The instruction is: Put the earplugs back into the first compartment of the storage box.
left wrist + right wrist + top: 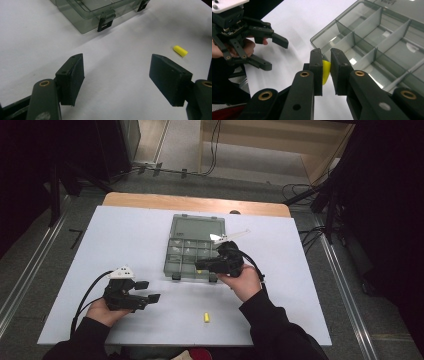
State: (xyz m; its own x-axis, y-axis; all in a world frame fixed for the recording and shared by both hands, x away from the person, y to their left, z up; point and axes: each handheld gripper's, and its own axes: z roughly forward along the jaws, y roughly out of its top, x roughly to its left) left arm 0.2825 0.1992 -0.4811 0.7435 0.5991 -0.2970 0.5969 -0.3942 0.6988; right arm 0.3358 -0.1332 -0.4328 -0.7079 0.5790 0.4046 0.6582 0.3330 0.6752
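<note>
My right gripper is shut on a small yellow foam plug, pinched between its two pads. It hovers by the near-left corner of a clear grey compartment box. From above, the right gripper points left over the front edge of the box. A second yellow plug lies on the white table near the front edge, also seen as a yellow plug to the right of my left jaws. My left gripper rests at the table's front left, open and holding nothing, jaws wide apart.
The box's lid lies open toward the back, and black latches hang on its front wall. The white table top has bare room to the left and right of the box. Cables trail from both grippers toward the person.
</note>
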